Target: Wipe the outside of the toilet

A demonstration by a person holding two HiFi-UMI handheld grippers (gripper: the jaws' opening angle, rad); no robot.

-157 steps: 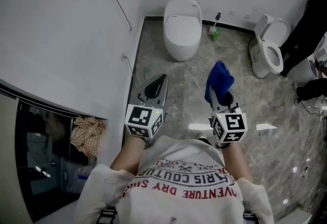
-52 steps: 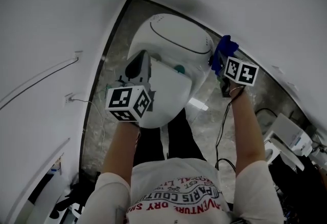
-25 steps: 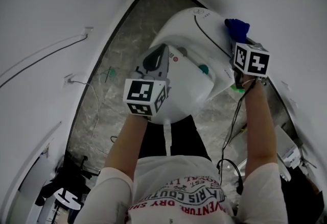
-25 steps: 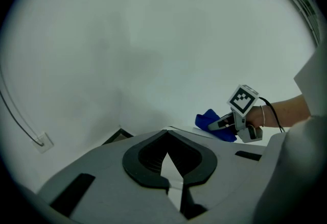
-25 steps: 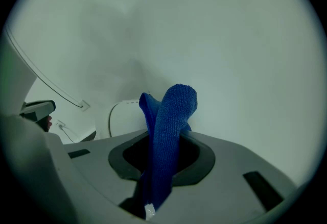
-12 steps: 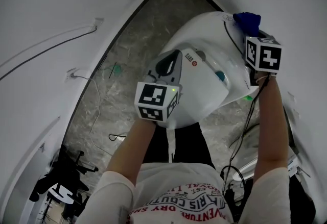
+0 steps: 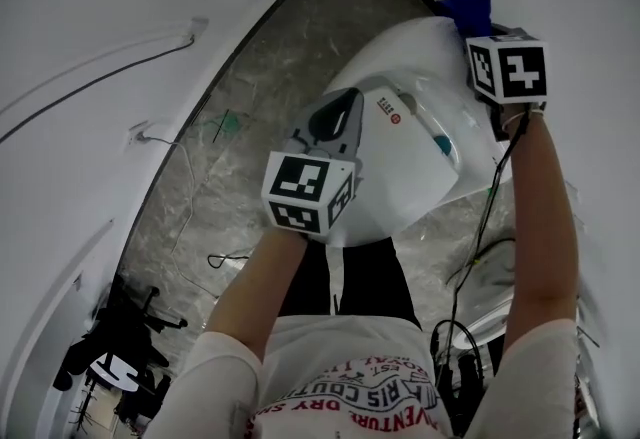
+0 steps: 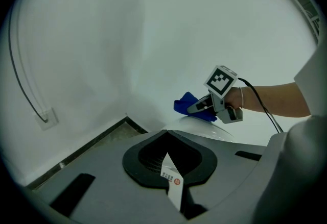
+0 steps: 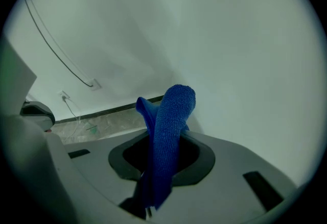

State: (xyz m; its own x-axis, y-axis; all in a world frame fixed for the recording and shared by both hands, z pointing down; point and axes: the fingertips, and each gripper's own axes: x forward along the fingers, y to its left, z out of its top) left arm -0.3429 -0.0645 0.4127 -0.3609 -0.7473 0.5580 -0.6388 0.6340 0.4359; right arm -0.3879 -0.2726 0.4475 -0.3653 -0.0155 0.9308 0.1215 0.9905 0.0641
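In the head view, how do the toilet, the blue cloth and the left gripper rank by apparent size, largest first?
1. Toilet, clearly the largest.
2. Left gripper, which is nearer the camera, so it looks bigger than it is.
3. Blue cloth, the smallest; only part of it shows.

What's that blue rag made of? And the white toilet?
The blue rag looks like soft microfibre cloth: fuzzy, nubbly surface, limp folds. The toilet looks like glazed ceramic: smooth, white, slightly shiny. Parts of it could be plastic; I cannot tell.
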